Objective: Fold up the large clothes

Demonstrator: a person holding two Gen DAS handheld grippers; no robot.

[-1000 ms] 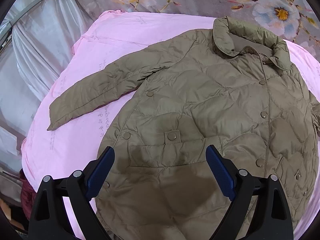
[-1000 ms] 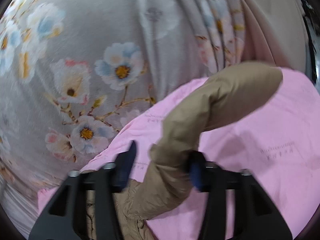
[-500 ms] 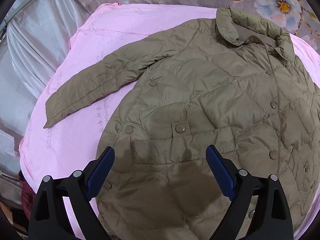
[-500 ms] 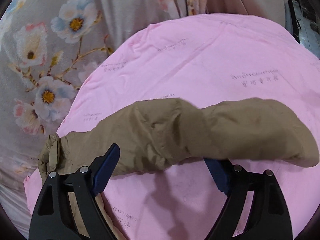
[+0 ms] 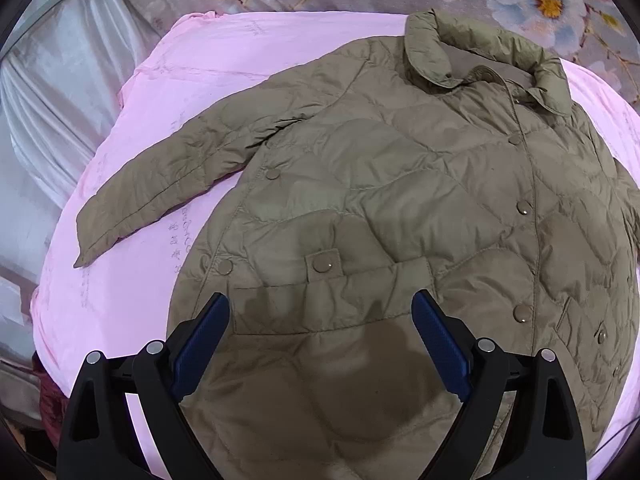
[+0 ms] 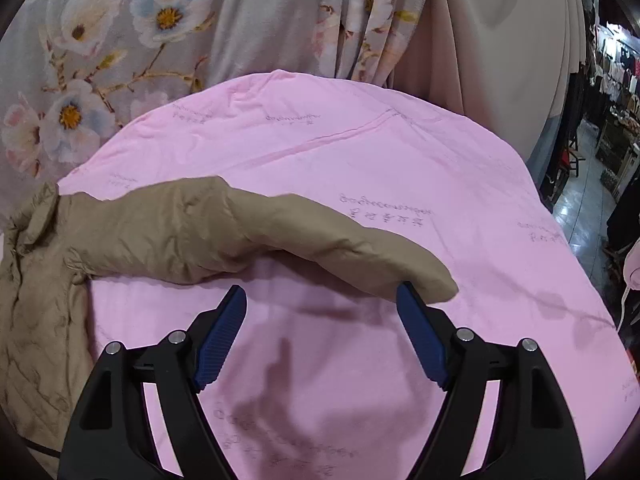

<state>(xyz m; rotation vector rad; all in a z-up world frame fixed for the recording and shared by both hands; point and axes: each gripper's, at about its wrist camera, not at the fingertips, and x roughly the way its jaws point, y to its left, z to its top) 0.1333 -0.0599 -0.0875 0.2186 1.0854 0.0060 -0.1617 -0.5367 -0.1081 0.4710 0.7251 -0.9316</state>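
An olive quilted jacket lies front up on a pink sheet, collar at the far side. One sleeve stretches out to the left. My left gripper is open and empty above the jacket's lower front, near a pocket snap. In the right wrist view the other sleeve lies stretched out on the sheet, its cuff by my right fingertip. My right gripper is open and empty just in front of that sleeve.
A grey floral curtain hangs behind the bed. Silvery drapes hang on the left. A beige curtain and a shop aisle are at the right. A dark red cloth lies below the sheet's left edge.
My right gripper let go of the sleeve, which dropped from raised to flat on the sheet, and pulled back. My left gripper stayed open, hovering over the jacket.
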